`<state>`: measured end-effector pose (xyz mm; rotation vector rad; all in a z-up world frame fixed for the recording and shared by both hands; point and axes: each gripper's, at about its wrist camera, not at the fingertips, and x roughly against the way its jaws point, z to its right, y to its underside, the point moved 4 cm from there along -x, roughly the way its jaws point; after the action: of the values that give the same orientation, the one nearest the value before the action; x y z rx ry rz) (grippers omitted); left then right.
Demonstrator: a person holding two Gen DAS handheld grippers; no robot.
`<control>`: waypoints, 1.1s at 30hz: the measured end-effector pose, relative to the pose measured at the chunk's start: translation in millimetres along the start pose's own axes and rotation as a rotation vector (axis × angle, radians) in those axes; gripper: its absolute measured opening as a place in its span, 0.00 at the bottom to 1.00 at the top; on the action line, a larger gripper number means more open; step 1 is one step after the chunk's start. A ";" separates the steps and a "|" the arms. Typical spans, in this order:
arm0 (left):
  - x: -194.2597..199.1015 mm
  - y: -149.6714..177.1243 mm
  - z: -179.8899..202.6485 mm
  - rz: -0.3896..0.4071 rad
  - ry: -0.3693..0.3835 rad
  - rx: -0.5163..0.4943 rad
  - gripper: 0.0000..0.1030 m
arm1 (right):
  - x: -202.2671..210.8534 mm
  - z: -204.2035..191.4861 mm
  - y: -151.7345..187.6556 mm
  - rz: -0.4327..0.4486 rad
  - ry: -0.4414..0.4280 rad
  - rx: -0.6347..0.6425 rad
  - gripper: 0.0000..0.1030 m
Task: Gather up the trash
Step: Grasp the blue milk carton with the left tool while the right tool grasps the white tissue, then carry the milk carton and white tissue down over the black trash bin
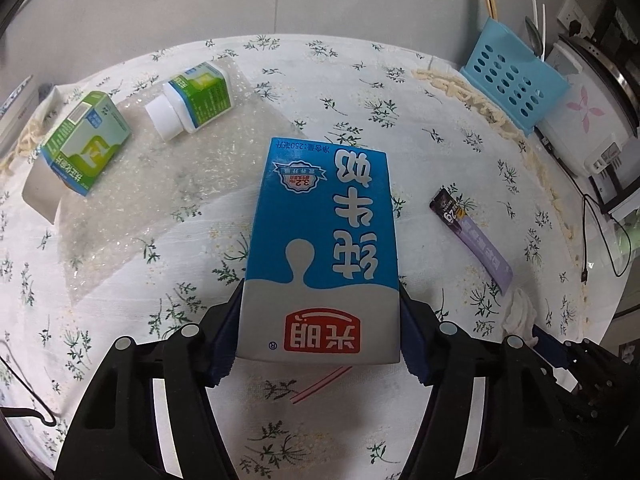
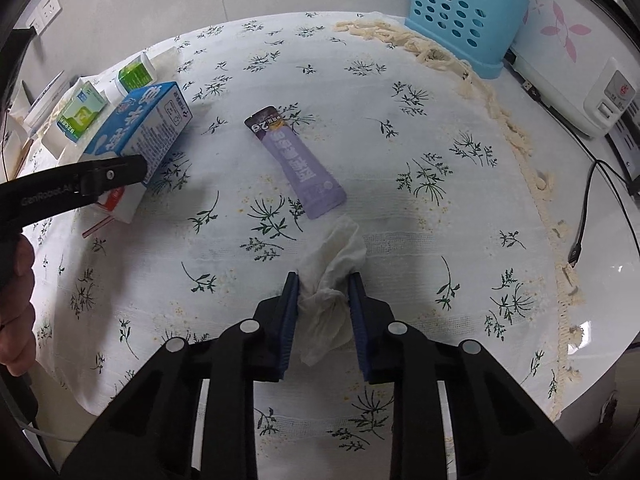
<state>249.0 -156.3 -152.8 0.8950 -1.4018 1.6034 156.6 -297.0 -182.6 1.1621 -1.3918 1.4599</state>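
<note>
Left wrist view: the left gripper (image 1: 320, 340) clamps its blue pads on the sides of the blue milk carton (image 1: 324, 240), partly spread. Left of the carton lie a pill bottle (image 1: 196, 100) and green medicine box (image 1: 80, 148); right, a purple sachet (image 1: 472, 236).

Right wrist view: the right gripper (image 2: 323, 316) pinches a crumpled tissue (image 2: 332, 280), jaws narrow, just below the sachet (image 2: 298, 164); the carton (image 2: 140, 140) sits far left

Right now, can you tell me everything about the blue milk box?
The milk box is a small cardboard carton, blue above and white below, with big white characters and a red logo. It lies flat on the flowered tablecloth, uncrushed as far as can be seen. The left gripper has its blue pads pressed on both sides of the white end. A pink-striped straw pokes out beneath it.
</note>
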 end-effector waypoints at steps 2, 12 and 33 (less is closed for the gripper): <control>5.5 2.5 -2.5 0.006 0.000 0.001 0.63 | -0.1 -0.1 0.0 0.002 -0.002 -0.009 0.19; 29.7 16.5 -13.0 0.024 0.004 0.011 0.63 | 0.3 -4.1 0.1 0.011 0.015 -0.014 0.13; 72.1 41.6 -43.8 0.052 0.013 0.034 0.62 | 36.3 -30.1 -2.3 0.092 -0.005 -0.029 0.13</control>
<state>180.7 -106.7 -111.2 0.8729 -1.4026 1.6741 146.2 -268.6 -146.4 1.0974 -1.4821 1.4961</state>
